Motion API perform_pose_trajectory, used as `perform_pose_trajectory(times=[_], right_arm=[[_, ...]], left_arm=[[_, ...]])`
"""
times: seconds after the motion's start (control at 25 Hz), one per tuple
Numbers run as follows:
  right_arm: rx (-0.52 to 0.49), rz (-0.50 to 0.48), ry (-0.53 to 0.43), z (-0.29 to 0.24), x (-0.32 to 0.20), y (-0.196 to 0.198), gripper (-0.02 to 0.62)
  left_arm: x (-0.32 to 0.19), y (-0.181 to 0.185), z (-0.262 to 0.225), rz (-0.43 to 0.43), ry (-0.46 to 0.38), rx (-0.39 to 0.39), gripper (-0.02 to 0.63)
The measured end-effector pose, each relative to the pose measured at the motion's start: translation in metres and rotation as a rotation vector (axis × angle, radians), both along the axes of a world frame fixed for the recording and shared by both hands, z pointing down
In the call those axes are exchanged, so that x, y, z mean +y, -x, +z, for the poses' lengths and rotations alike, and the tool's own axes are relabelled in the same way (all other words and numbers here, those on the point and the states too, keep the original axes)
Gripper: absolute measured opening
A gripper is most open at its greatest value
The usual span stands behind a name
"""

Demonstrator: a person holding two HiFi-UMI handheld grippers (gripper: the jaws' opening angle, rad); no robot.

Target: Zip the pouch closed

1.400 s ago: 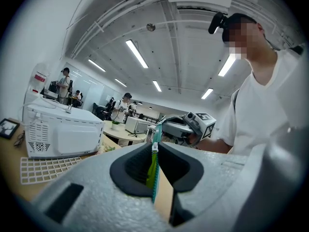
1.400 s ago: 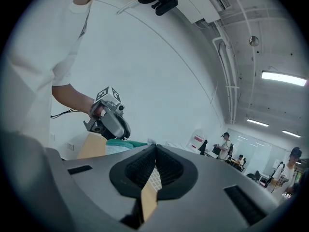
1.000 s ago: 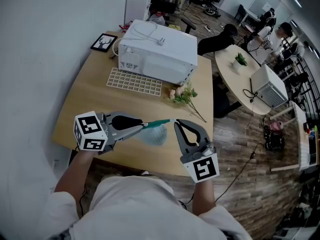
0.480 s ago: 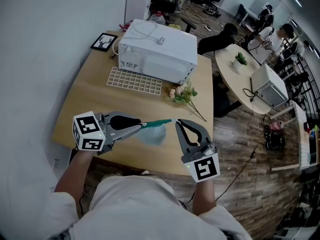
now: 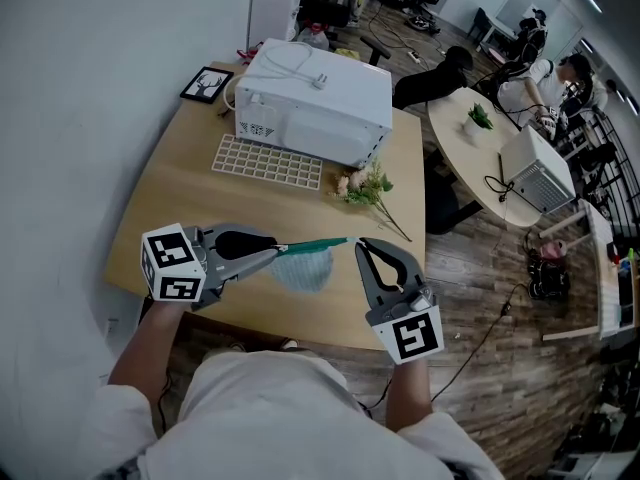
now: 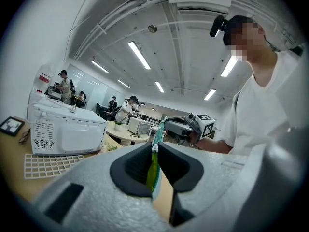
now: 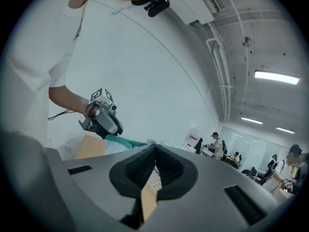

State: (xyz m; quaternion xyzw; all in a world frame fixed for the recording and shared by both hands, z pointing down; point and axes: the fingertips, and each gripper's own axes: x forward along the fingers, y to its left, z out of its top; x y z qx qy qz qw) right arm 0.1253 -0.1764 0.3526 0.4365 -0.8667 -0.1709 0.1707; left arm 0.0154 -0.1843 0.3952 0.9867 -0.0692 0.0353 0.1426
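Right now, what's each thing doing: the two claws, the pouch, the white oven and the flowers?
Left claw: shut on the pouch at one end.
Right claw: shut at the zip's other end; grip unclear.
Pouch: held up, zip stretched between the claws.
Microwave: door shut.
Flowers: lying on the table.

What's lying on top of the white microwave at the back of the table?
A white cord with its plug lies looped on top of the microwave. Nothing else shows up there. Whatever stands directly behind the microwave is covered by its body.
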Motion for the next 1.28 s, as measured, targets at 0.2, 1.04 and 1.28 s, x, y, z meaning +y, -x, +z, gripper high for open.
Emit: perform_pose_trajectory(times=[0.2,1.04,1.28], right_arm=[[0.0,0.015,0.0,0.001,0.001,-0.001,0.005],[-0.036,0.076,-0.005,-0.005,0.012,-0.035,0.005],[-0.036,0.078,-0.005,-0.001,0.015,-0.034,0.005]], left_arm=[[0.001,0.002,0.0,-0.008,-0.007,0.001,0.049],[0.007,0.017,0.003,-0.067,0.006,-0.004,0.049],[0.011,0.02,0.005,-0.08,0.013,-0.005,0.049]])
